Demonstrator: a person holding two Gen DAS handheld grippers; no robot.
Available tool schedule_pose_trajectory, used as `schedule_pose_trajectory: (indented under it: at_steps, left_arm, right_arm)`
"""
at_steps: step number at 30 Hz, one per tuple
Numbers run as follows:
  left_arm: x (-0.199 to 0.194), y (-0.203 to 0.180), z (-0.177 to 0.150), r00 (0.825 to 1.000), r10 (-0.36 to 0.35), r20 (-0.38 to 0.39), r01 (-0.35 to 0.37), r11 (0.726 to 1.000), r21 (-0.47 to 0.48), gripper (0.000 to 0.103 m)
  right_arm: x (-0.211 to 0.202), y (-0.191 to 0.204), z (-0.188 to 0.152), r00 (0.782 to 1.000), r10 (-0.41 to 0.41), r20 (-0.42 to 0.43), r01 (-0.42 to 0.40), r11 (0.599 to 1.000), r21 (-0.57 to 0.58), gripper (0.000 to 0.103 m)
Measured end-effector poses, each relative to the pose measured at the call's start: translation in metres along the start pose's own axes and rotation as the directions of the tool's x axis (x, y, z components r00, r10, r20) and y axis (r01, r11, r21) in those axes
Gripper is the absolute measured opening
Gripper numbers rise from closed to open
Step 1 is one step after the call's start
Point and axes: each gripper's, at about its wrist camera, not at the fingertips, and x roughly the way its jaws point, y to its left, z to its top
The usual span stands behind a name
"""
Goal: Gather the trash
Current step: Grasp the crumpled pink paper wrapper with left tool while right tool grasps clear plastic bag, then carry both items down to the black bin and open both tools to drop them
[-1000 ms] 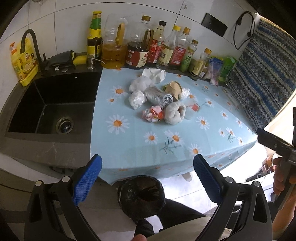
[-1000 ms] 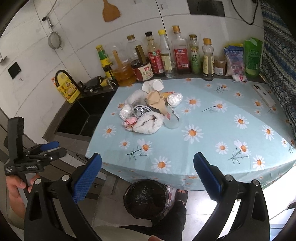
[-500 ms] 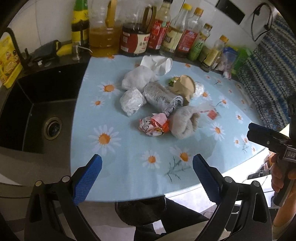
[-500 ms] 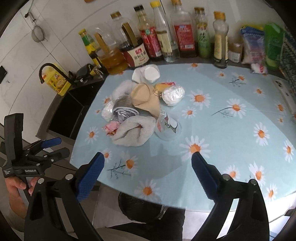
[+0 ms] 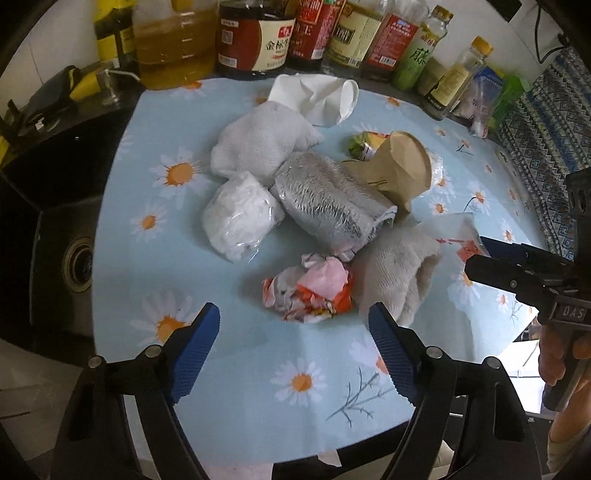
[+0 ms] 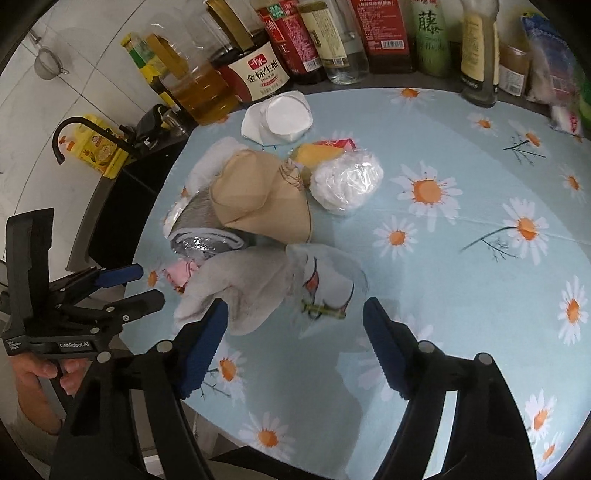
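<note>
With both claws part-closed and empty after narrowing, drop the left claw (image 5: 293,345) squarely over the crumpled wrapper (image 5: 308,291), the right claw (image 6: 295,345) over the clear bag (image 6: 325,286).

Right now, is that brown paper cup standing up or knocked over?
Knocked over. The brown paper cup lies on its side among the trash, its open mouth facing sideways, leaning on the silver foil roll.

A daisy-print tablecloth (image 5: 236,376) covers the counter, bearing a trash heap (image 5: 325,206) and bottles (image 5: 347,33).

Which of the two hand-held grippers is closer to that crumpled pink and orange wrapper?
Left. The left gripper hangs just short of the crumpled wrapper, jaws open; the right gripper sits past the grey cloth, over a clear bag.
</note>
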Motion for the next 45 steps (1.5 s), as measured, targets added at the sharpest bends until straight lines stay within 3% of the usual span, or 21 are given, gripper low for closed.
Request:
schedule_pose_trajectory:
  at_steps: [1, 8, 9, 13, 16, 22, 35, 45]
  left_arm:
    - [0.003, -0.001, 0.002, 1.0, 0.0, -0.003, 0.0, 1.0, 0.002, 0.08]
    - [0.023, -0.001, 0.015, 0.999, 0.019, -0.031, -0.018, 1.0, 0.013, 0.079]
    - [0.025, -0.002, 0.016, 0.999, 0.022, -0.033, -0.021, 1.0, 0.022, 0.073]
    - [0.034, -0.006, 0.02, 0.998, 0.033, -0.059, -0.03, 0.999, 0.043, 0.07]
    - [0.037, -0.007, 0.021, 0.998, 0.031, -0.062, -0.028, 0.998, 0.053, 0.062]
    - [0.043, -0.014, 0.021, 0.997, 0.027, -0.078, -0.021, 0.997, 0.076, 0.036]
    - [0.017, -0.013, 0.015, 0.999, 0.017, -0.027, -0.015, 0.998, 0.063, 0.034]
    - [-0.018, -0.007, -0.018, 1.0, 0.003, 0.019, -0.003, 0.999, 0.043, 0.034]
  right_arm:
    - [0.003, -0.001, 0.002, 1.0, -0.002, -0.008, 0.002, 1.0, -0.002, 0.066]
    - [0.015, -0.012, 0.011, 0.999, -0.007, -0.031, 0.008, 1.0, 0.015, 0.066]
    - [0.017, -0.014, 0.012, 0.999, -0.003, -0.034, 0.004, 1.0, 0.014, 0.066]
    - [0.023, -0.015, 0.013, 0.999, 0.001, -0.05, -0.001, 1.0, 0.009, 0.062]
    - [0.027, -0.018, 0.013, 0.998, -0.003, -0.061, 0.003, 1.0, 0.01, 0.054]
    - [0.027, -0.017, 0.012, 0.998, -0.001, -0.058, 0.001, 1.0, 0.001, 0.05]
    - [0.004, -0.013, 0.004, 1.0, -0.009, -0.018, 0.01, 1.0, 0.015, 0.05]
    - [-0.024, 0.011, -0.026, 1.0, -0.018, 0.014, 0.018, 1.0, 0.008, 0.05]
